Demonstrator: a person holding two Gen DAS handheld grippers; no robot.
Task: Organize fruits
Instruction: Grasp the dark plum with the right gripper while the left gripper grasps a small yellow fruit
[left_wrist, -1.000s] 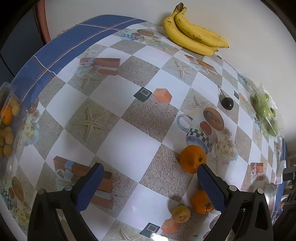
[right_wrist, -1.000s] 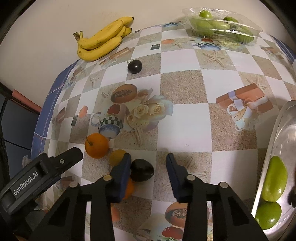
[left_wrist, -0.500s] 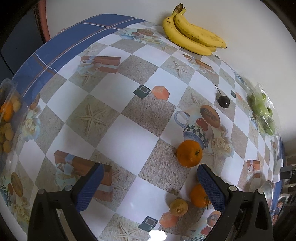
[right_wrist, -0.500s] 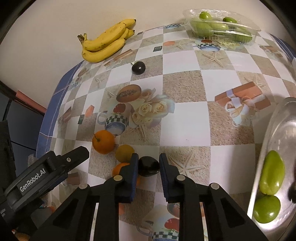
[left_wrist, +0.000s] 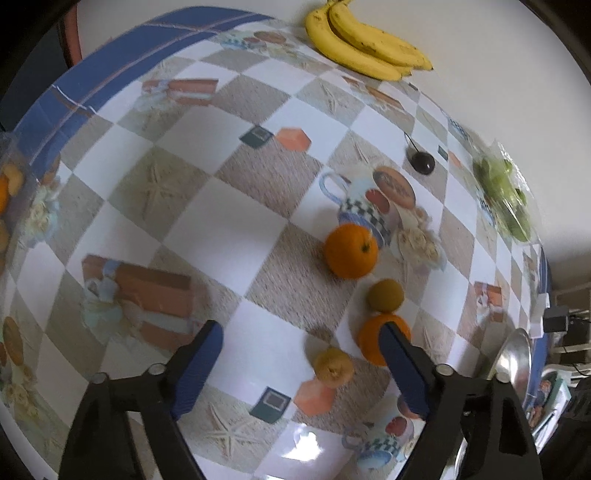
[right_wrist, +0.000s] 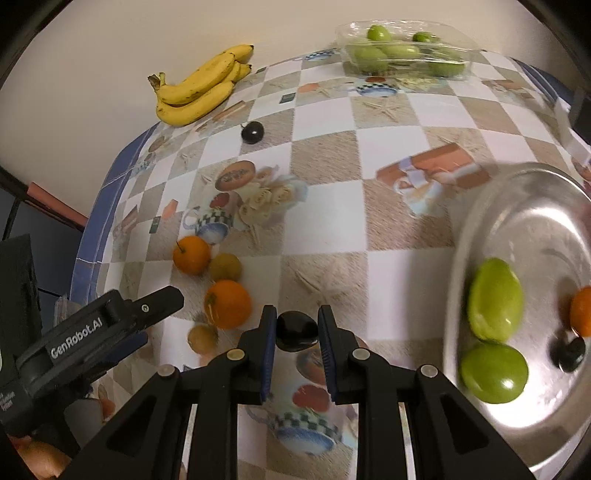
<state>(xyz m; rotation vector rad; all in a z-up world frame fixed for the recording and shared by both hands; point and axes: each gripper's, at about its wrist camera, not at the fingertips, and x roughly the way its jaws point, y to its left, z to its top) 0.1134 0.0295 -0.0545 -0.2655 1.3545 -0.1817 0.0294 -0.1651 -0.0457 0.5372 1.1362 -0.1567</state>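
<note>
Slippage is the main worry: the right tongs (right_wrist: 297, 334) are clamped on a small dark plum (right_wrist: 296, 331), pinched only at their tips, and a smooth round fruit held that way could squirt out if the hand swings fast or tilts on the way to the metal plate (right_wrist: 491, 206). The plate sits at about three o'clock from the right tongs and already carries two green fruits (right_wrist: 495, 299), a second dark plum and an orange piece at its far edge; dropping the plum from too high could send it rolling off the shallow rim or knocking its neighbours. In the right wrist view the held plum sits squarely between the two pads, clear of the tabletop (right_wrist: 332, 210), with an orange (right_wrist: 228, 303) close by at about nine o'clock. The left tongs (left_wrist: 301, 365) stand wide with nothing pressed between them, their jaws having just been closing; a small yellow fruit (left_wrist: 333, 366) lies between the fingers toward the right one, and a second orange (left_wrist: 373, 339) is partly hidden behind that right finger at about two o'clock. Closing from here might nudge that orange or catch the yellow fruit off-centre and roll it away. Another orange (left_wrist: 351, 251) rests further off at twelve o'clock, well apart from the bananas (left_wrist: 369, 40) by the wall.
</note>
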